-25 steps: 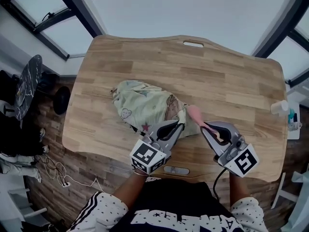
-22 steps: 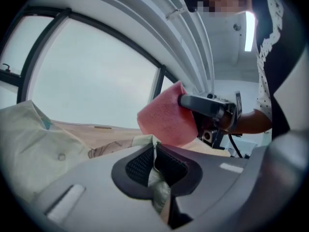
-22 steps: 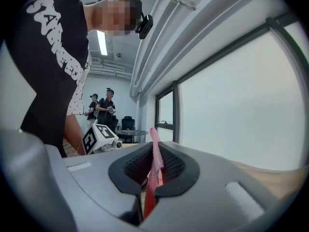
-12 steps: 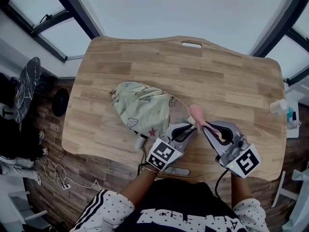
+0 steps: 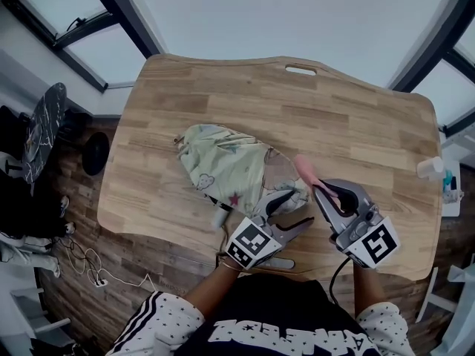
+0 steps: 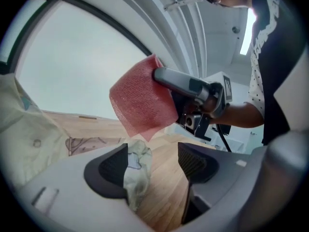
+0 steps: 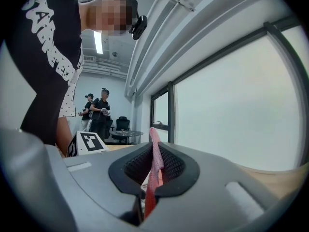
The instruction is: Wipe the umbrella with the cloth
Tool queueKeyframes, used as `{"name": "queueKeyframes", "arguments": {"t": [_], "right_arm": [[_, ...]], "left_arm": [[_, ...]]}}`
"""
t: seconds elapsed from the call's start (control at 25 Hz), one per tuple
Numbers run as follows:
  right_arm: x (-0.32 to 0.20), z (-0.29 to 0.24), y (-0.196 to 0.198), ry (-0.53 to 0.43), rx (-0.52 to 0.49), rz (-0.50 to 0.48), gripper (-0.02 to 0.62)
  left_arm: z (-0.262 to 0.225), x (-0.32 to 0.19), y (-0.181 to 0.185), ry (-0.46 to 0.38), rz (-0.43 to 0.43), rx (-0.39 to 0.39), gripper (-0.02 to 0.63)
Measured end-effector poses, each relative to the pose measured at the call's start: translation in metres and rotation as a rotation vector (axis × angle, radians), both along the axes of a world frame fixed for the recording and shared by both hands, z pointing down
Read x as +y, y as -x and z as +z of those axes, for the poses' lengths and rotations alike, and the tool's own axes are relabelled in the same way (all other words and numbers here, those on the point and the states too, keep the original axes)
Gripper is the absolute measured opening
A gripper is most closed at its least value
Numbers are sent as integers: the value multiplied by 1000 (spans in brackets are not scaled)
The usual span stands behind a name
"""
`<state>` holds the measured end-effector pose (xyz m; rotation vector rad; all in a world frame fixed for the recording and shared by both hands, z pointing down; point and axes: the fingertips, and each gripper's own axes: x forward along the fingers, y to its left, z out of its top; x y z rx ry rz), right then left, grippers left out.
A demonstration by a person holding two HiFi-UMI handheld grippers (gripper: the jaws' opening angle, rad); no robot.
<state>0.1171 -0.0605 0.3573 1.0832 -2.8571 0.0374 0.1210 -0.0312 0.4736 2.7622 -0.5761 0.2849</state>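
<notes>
Your umbrella (image 5: pixel 223 165) is pale green with small cartoon clouds and a red star. Your cloth (image 6: pixel 142 100) is pink-red, a fine mesh. The table (image 5: pixel 334 117) is light wood grain.

Office-like room: wooden desk (image 5: pixel 334 117), tall windows (image 7: pixel 231 110), swivel chair (image 7: pixel 122 123) beside a round table (image 7: pixel 126 134), strip ceiling light (image 7: pixel 98 41).

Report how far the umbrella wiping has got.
Done: the pink cloth is picked up, clamped in the right gripper. In hand: the left gripper sits at the near edge of the collapsed umbrella on the table; its jaws have just been opening, with a fold of fabric against one pad, unpinched. Left: the wiping itself; the cloth hangs clear of the umbrella, and no wiped patch can be made out.
</notes>
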Motion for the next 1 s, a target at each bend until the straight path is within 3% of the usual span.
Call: {"name": "queueKeyframes", "arguments": {"t": [0.32,0.4,0.48,0.56,0.72,0.88,1.0], "right_arm": [[-14,-6,20,-19,-47,9,25],[-21,-9,29,-22,-66,15,25],[-29,-13,41,-32,-81,12,25],[-35,-15,58,-40,-89,0,26],[-46,-10,93,-38,-64,-49,25],[-61,6,124,-31,-20,-59,25],[-67,16,139,-25,0,-64,25]], "left_arm": [[-34,-17,49,-62,-134,63,294],[-44,-21,67,-99,-176,71,193],[-54,-28,90,-135,-239,75,45],[-63,-34,117,-139,-321,74,-2],[-75,-48,170,-144,-486,57,-2],[-79,-56,212,-169,-559,75,-2],[-76,-60,235,-179,-612,45,-2]]}}
